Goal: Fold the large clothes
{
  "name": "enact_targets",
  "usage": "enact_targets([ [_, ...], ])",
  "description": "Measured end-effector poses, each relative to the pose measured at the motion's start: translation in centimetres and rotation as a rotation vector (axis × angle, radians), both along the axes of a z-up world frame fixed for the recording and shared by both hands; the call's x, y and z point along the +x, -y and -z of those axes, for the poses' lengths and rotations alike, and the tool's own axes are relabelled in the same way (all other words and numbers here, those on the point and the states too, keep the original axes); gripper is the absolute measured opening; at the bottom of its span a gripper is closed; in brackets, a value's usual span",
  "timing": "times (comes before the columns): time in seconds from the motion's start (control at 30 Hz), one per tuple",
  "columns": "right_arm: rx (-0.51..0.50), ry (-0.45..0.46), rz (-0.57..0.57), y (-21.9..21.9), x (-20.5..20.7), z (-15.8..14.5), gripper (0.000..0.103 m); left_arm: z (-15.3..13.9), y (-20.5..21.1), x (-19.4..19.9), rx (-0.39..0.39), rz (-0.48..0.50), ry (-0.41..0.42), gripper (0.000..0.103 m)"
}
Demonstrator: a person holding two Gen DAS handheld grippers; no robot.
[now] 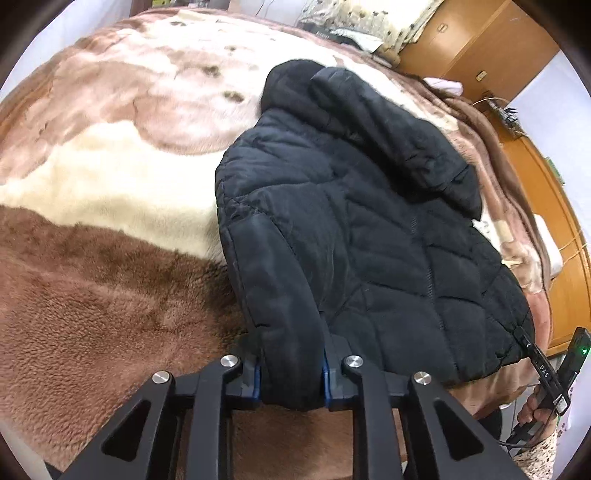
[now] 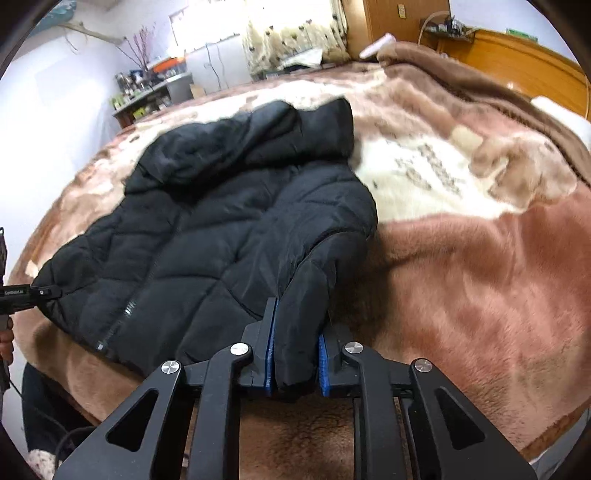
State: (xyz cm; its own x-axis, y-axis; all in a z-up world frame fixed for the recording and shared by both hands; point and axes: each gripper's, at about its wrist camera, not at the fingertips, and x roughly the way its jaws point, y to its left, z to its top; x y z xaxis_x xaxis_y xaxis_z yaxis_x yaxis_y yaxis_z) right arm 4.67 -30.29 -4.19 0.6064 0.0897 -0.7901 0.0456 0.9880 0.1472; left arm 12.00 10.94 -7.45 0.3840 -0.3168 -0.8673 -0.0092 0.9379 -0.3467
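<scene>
A black quilted puffer jacket (image 1: 369, 221) lies front up on the bed, zipped, its hood (image 1: 306, 85) at the far end. My left gripper (image 1: 291, 369) is shut on the cuff of the jacket's left sleeve (image 1: 277, 288), the blue pads pressing the fabric from both sides. In the right wrist view the same jacket (image 2: 207, 229) spreads out to the left. My right gripper (image 2: 295, 362) is shut on the cuff of the right sleeve (image 2: 317, 273). Each gripper also shows at the other view's edge: the right gripper (image 1: 532, 347) and the left gripper (image 2: 44, 291), both at the jacket's hem corners.
A plush brown, pink and cream blanket (image 1: 110, 258) covers the whole bed. A wooden headboard (image 2: 524, 62) and a wardrobe (image 1: 480, 40) stand beyond it, with a curtain (image 2: 295, 33) and a cluttered shelf (image 2: 147, 92) at the far wall. A hand (image 1: 532, 406) holds the right gripper.
</scene>
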Motion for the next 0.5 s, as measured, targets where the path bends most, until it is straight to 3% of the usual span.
enact_targets([
  [0.5,0.017,0.124,-0.062,-0.1,-4.6,-7.8,0.016,-7.2,-2.6,-4.0,-0.103,0.043,0.079,0.020],
])
